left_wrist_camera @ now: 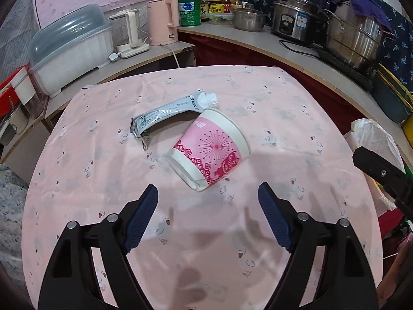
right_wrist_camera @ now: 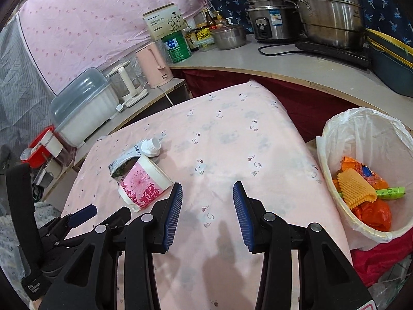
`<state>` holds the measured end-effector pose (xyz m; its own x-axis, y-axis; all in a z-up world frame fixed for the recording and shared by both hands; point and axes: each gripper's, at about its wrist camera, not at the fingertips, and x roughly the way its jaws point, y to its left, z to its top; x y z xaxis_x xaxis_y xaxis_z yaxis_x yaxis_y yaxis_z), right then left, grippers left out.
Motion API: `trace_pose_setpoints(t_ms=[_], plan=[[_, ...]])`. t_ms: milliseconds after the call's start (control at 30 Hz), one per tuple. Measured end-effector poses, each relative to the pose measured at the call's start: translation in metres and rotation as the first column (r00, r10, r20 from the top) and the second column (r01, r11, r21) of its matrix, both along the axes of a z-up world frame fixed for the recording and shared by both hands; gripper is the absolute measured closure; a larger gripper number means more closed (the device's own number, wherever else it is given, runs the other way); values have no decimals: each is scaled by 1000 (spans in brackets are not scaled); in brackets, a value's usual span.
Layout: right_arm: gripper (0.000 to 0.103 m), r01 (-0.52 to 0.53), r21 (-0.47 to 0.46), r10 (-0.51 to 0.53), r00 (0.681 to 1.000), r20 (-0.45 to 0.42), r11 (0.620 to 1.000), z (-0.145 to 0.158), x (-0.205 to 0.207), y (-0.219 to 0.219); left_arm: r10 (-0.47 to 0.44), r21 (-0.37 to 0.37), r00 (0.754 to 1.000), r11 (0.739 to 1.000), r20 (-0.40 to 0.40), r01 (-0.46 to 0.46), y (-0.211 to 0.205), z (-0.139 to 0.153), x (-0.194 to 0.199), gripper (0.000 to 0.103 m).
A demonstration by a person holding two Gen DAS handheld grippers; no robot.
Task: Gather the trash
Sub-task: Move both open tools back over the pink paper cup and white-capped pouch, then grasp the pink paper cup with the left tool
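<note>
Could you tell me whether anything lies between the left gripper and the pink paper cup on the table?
Nothing visible does. The left gripper stands open with only bare pink tablecloth between its fingers and the paper cup, which lies on its side. The crushed carton lies behind the cup, touching it, not in the path.

The left gripper [left_wrist_camera: 207, 193] tilts downward over the pink tablecloth [left_wrist_camera: 258, 98], its blue-padded fingers [left_wrist_camera: 141, 217] spread wide with only cloth showing between them. The right gripper [right_wrist_camera: 207, 193] hangs over the same cloth, just beside the left one, also angled down, jaws parted more narrowly, nothing between its ribbed blue pads [right_wrist_camera: 173, 217]. Neither touches the cloth.
</note>
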<state>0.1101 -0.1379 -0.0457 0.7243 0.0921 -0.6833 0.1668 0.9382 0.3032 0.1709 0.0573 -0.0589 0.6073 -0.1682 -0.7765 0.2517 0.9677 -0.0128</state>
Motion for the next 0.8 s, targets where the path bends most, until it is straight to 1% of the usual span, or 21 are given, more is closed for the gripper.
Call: trace_pose_setpoints(t_ms=[67, 167, 300, 367, 467, 600, 700, 800], plan=[[63, -7, -1, 7, 1000, -9, 1000, -4, 7, 4, -11, 10, 1000, 1000, 7, 11, 3, -4, 6, 20], [63, -17, -5, 16, 1000, -24, 1000, -9, 18, 9, -40, 27, 999, 999, 19, 40, 4, -9, 17, 17], [63, -24, -7, 24, 999, -42, 1000, -17, 33, 14, -115, 41, 993, 993, 10, 115, -1, -21, 37, 15], [63, -25, -8, 25, 998, -51, 1000, -21, 41, 15, -145, 47, 989, 988, 2, 144, -5, -27, 46, 15], [63, -23, -4, 22, 998, -61, 1000, -26, 50, 15, -164, 46, 986, 985, -12, 164, -10, -37, 58, 15], [63, -17, -5, 17, 997, -69, 1000, -30, 61, 12, -172, 36, 984, 984, -43, 174, -14, -51, 71, 15], [63, -13, -4, 13, 997, -74, 1000, -32, 66, 10, -170, 21, 984, 985, -47, 171, -17, -54, 74, 15], [63, -13, -2, 13, 997, -78, 1000, -35, 69, 10, -177, 0, 983, 984, -45, 177, -16, -52, 70, 22]])
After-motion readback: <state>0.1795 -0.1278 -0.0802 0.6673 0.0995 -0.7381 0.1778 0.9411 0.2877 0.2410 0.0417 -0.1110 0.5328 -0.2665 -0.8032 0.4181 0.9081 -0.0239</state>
